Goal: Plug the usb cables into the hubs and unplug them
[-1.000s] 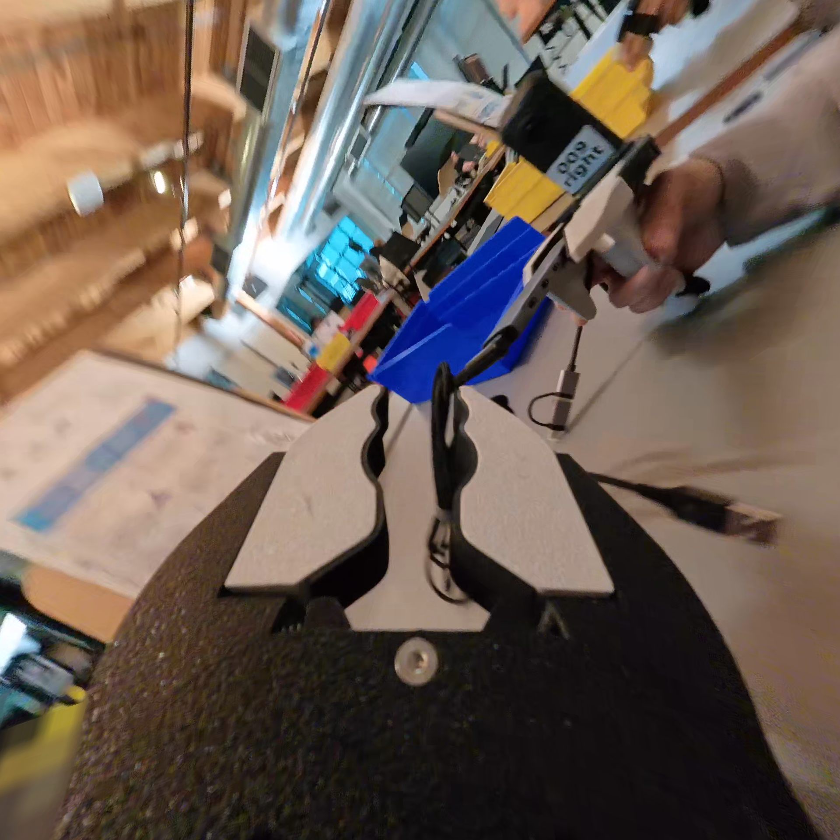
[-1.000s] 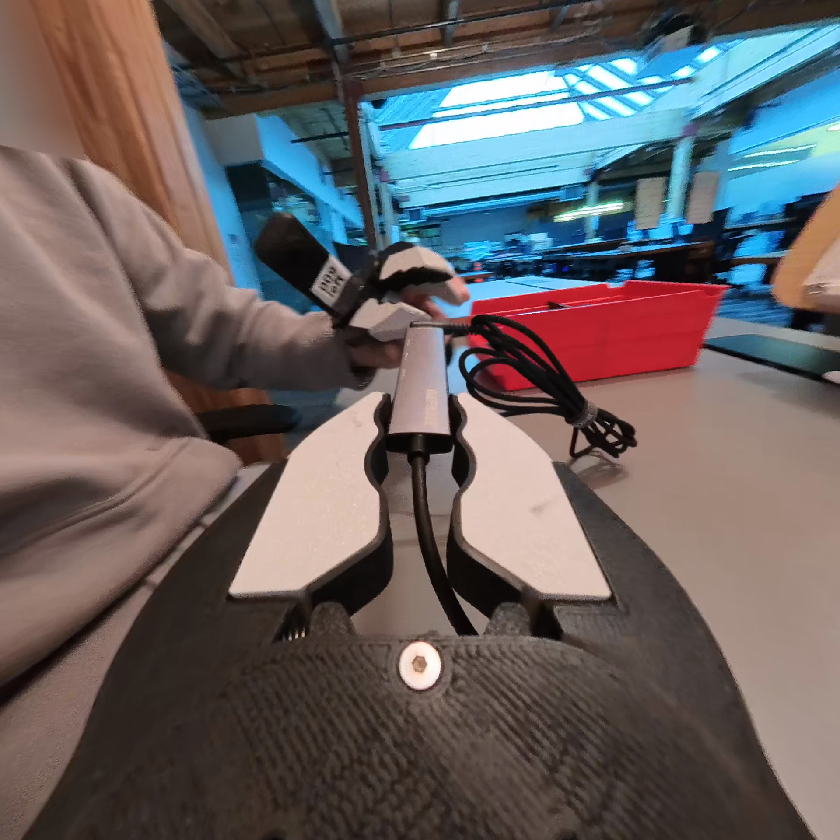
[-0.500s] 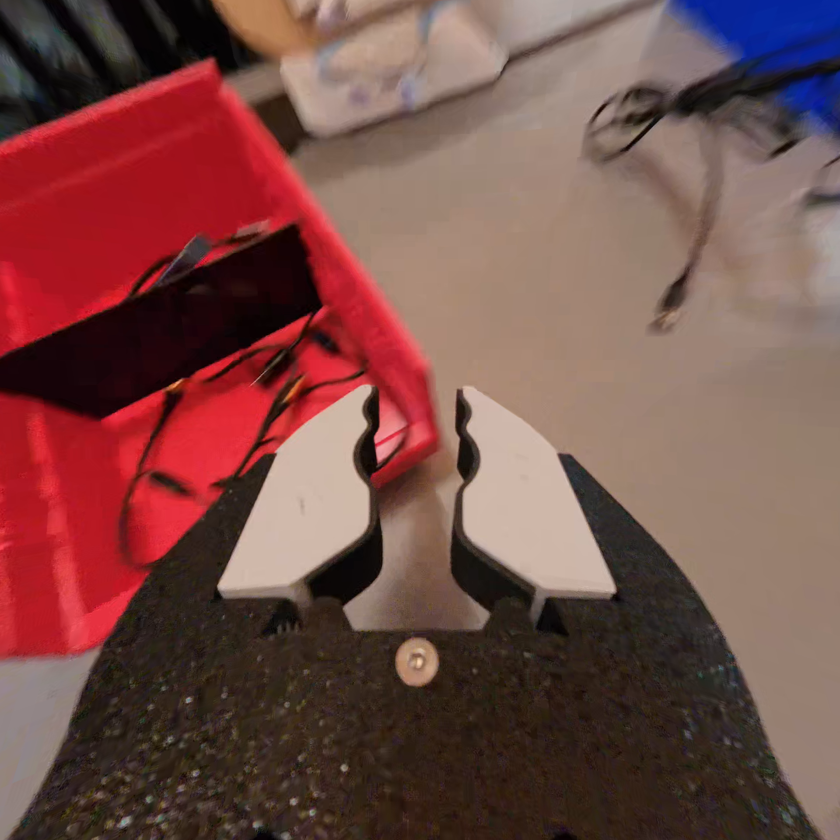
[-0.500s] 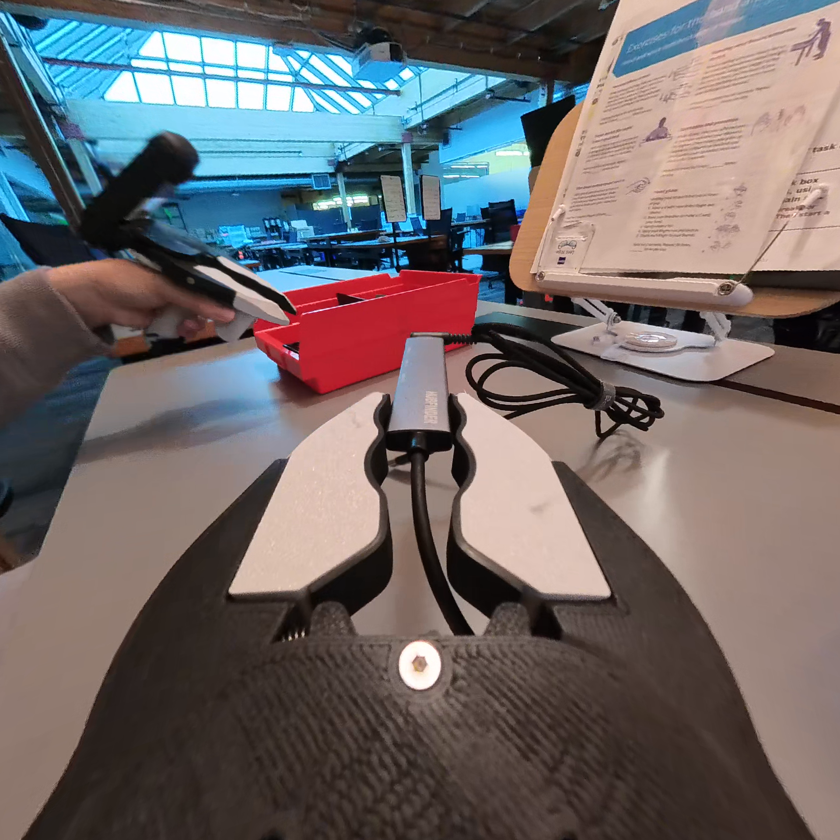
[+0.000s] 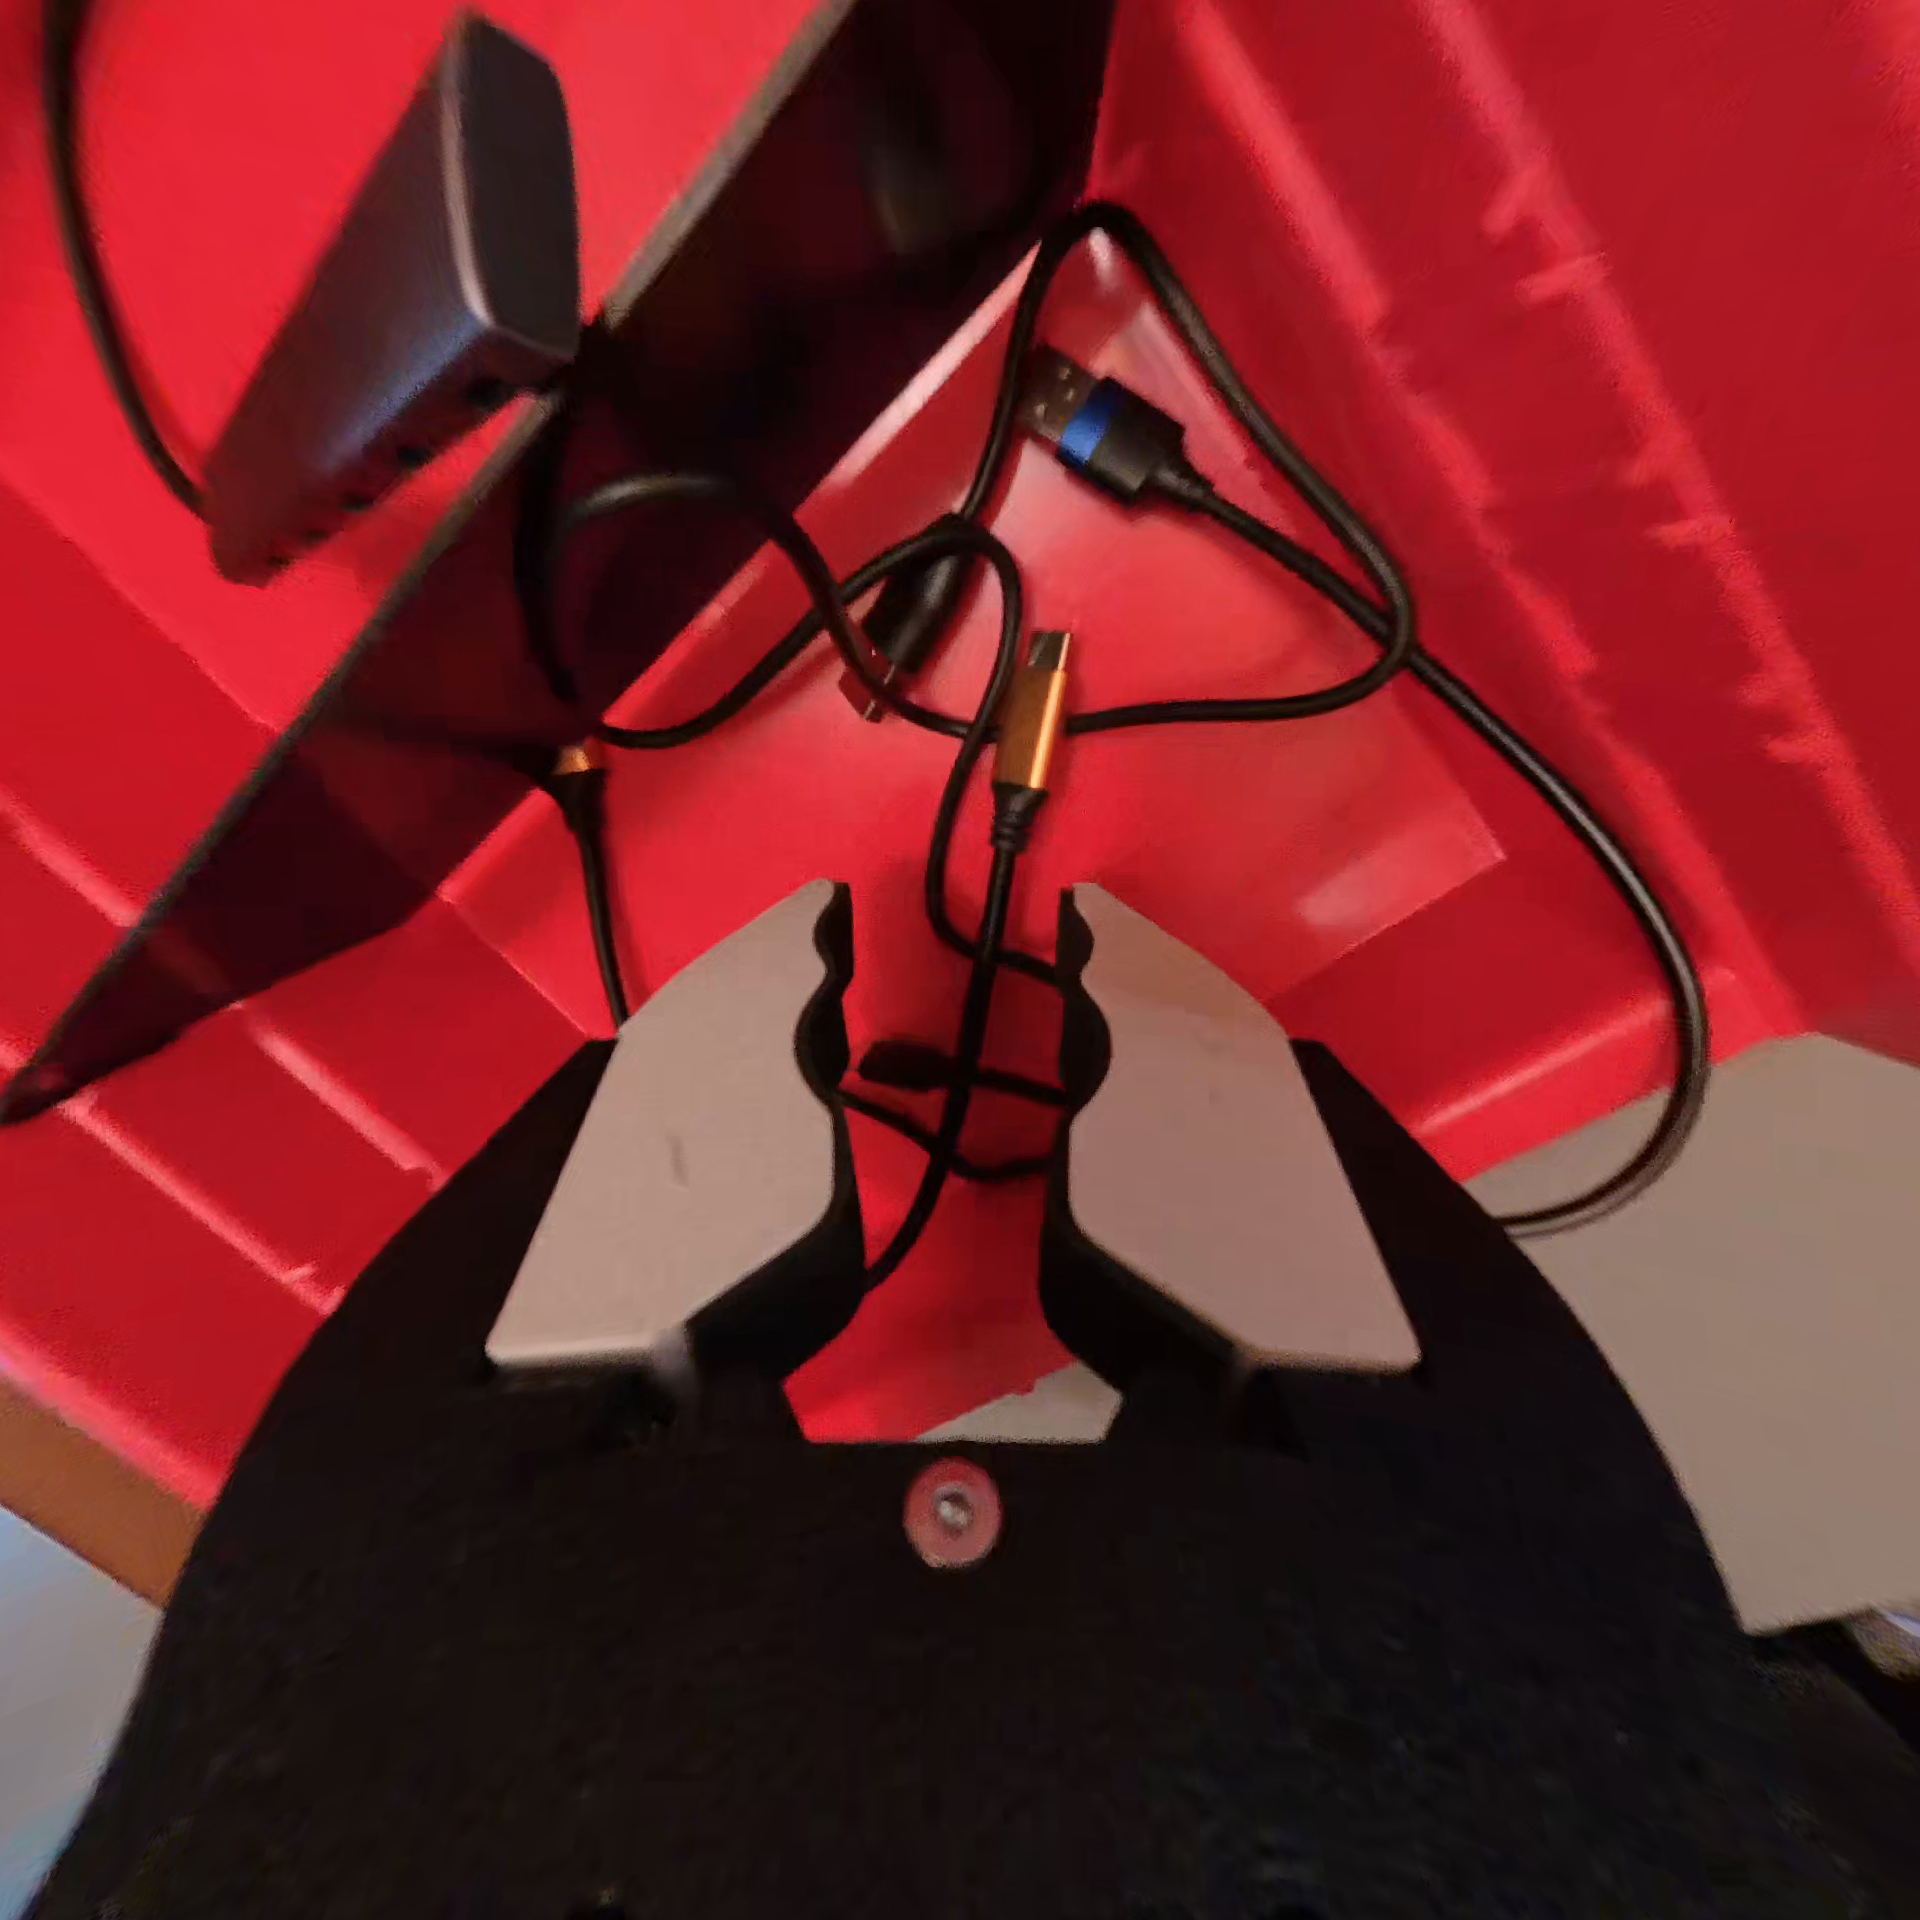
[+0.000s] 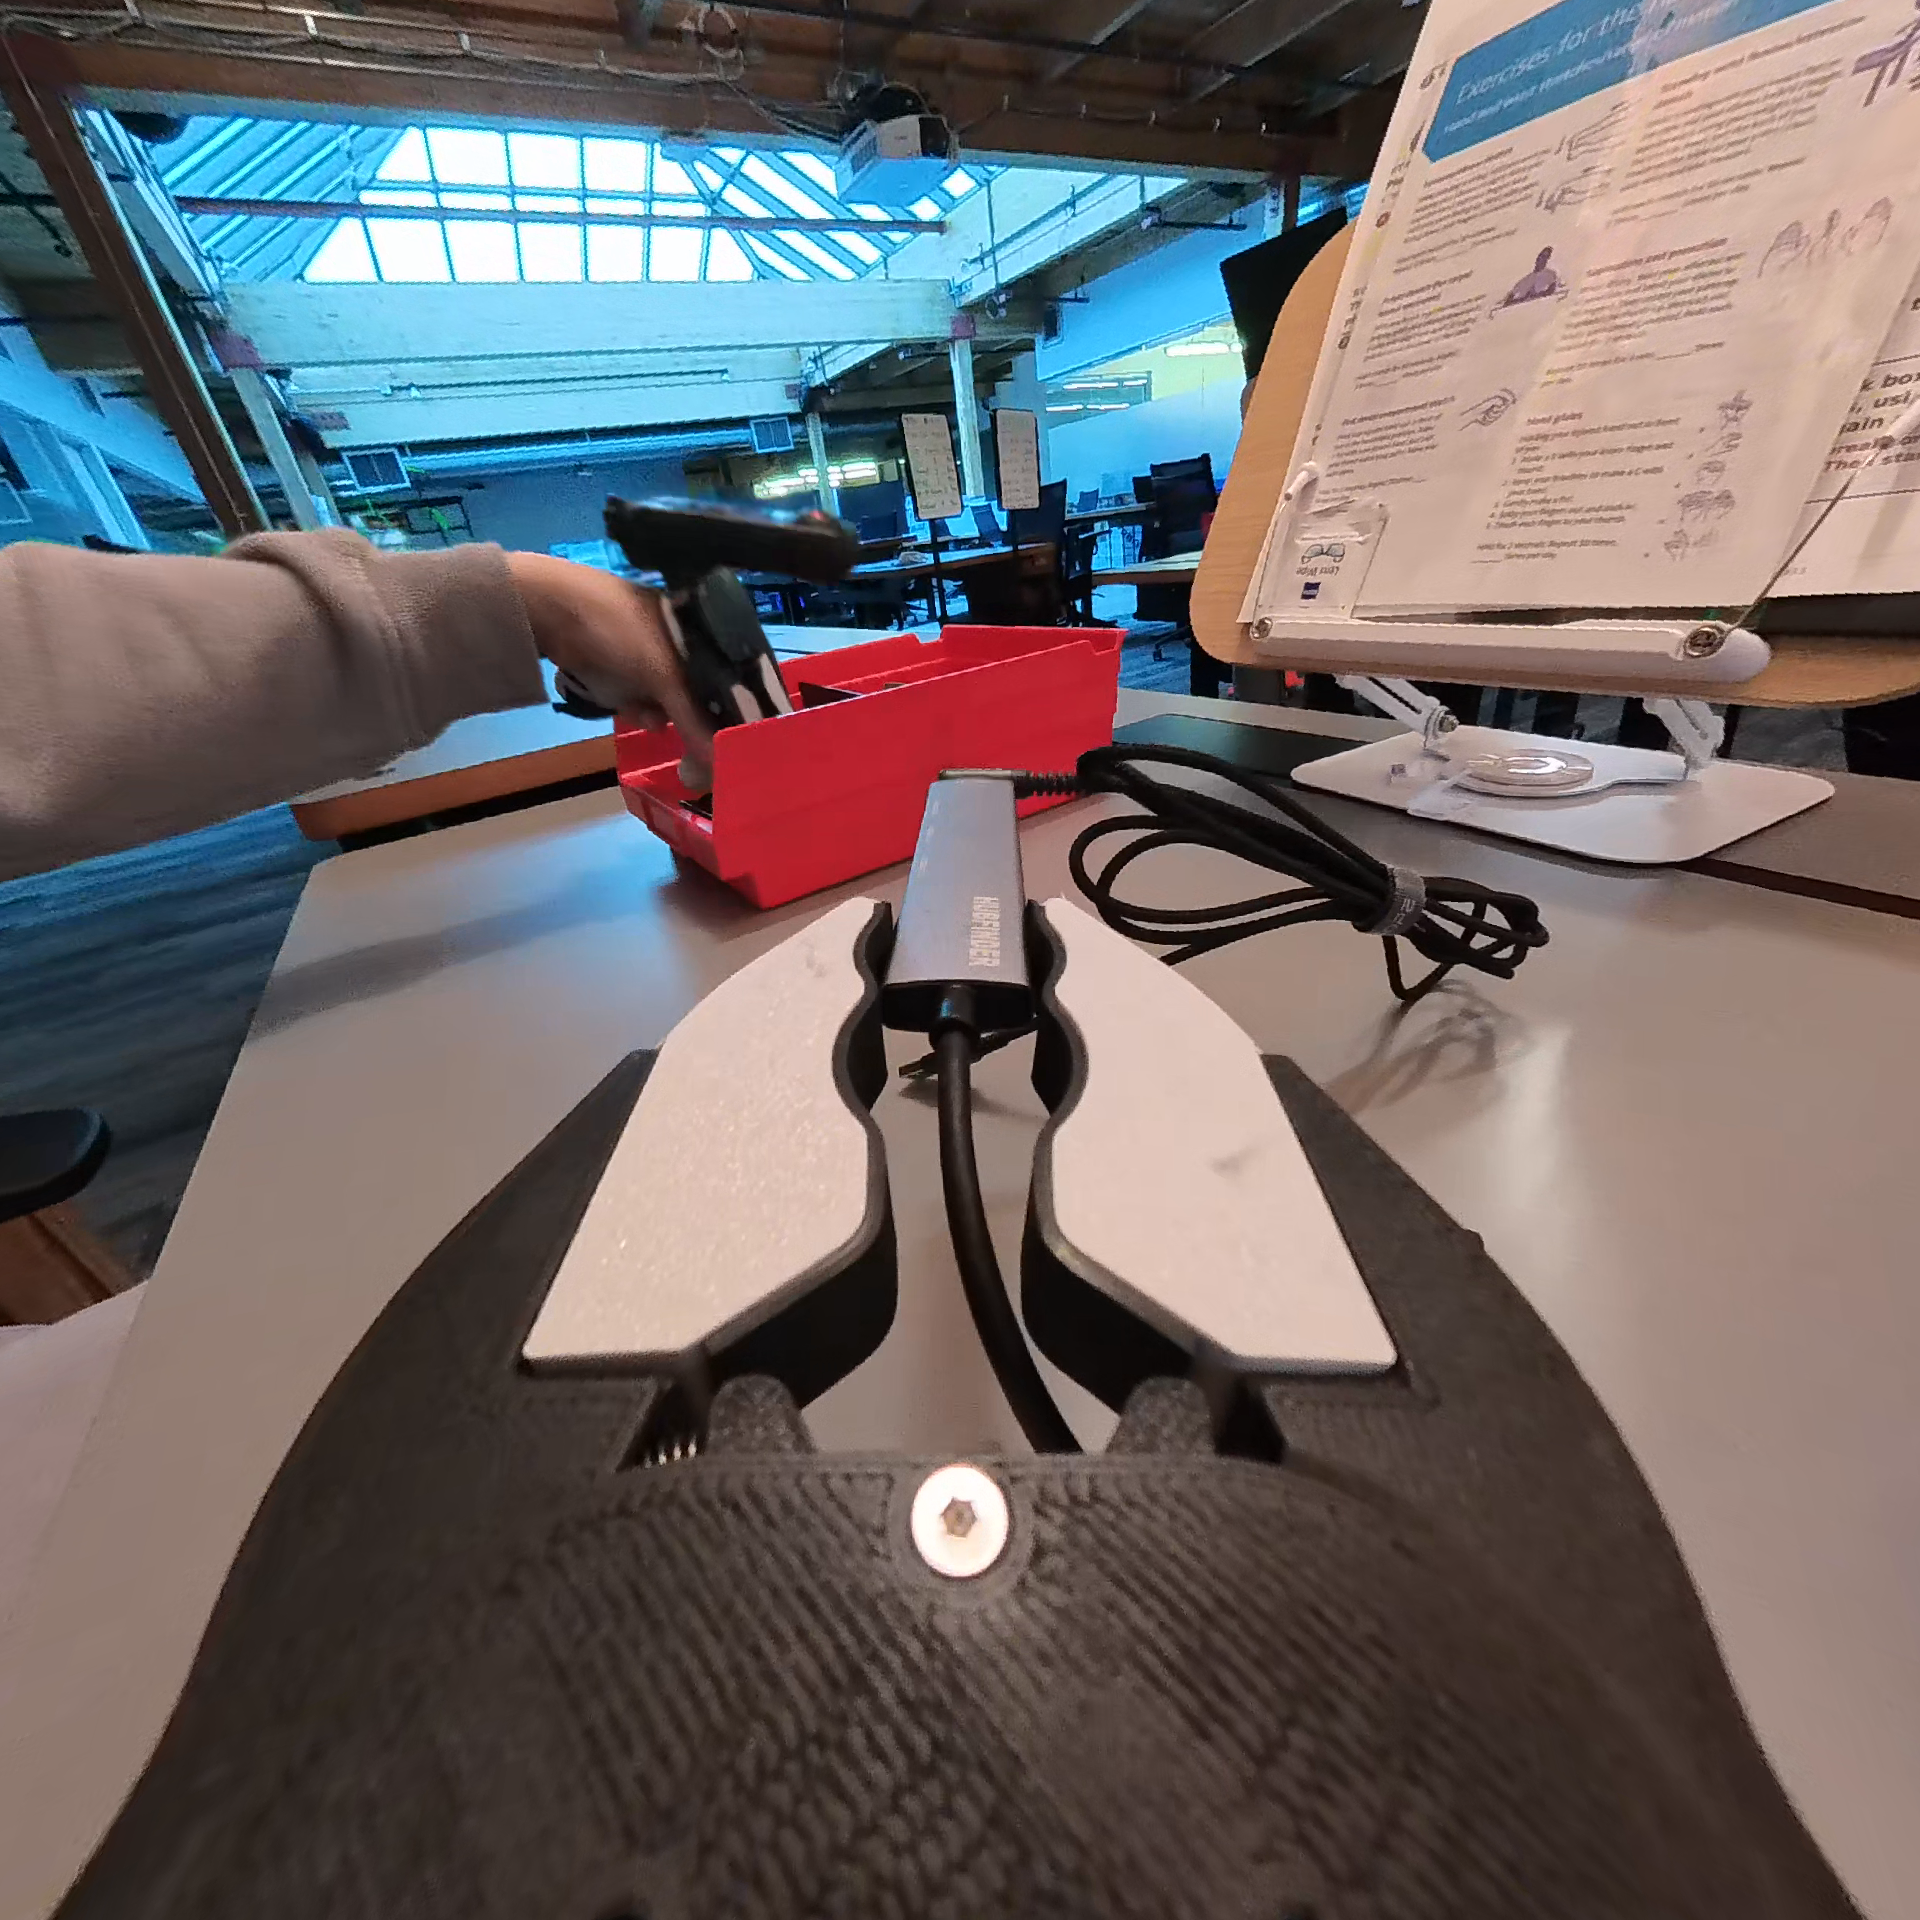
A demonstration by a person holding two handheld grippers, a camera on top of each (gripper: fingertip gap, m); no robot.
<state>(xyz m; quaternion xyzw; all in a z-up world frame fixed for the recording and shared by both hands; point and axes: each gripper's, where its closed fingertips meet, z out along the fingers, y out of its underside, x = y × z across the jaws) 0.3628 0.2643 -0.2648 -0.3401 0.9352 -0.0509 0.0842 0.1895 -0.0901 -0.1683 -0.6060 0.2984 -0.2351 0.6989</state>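
Left gripper (image 5: 954, 940) hangs over red bin (image 5: 1558, 312), fingers apart w/ nothing clamped; thin black cables lie loose in the gap. Orange-tipped USB cable (image 5: 1029, 717) points to 12 o'clock just past the fingertips. Blue-collared USB plug (image 5: 1101, 426) at 1 o'clock, dark hub (image 5: 395, 301) at 10 o'clock beside black divider (image 5: 623, 468).

Right gripper (image 6: 956, 925) is closed on grey hub (image 6: 961, 894) above grey table (image 6: 1662, 1195). Its bundled black cable (image 6: 1351, 894) sits at 2 o'clock on the table; document stand (image 6: 1558, 790) farther at 1 o'clock.

left wrist: close, looking down into red bin (image 5: 1558, 312) | right wrist: low over desk (image 6: 1662, 1195), facing bin (image 6: 883, 769) | shared: bin
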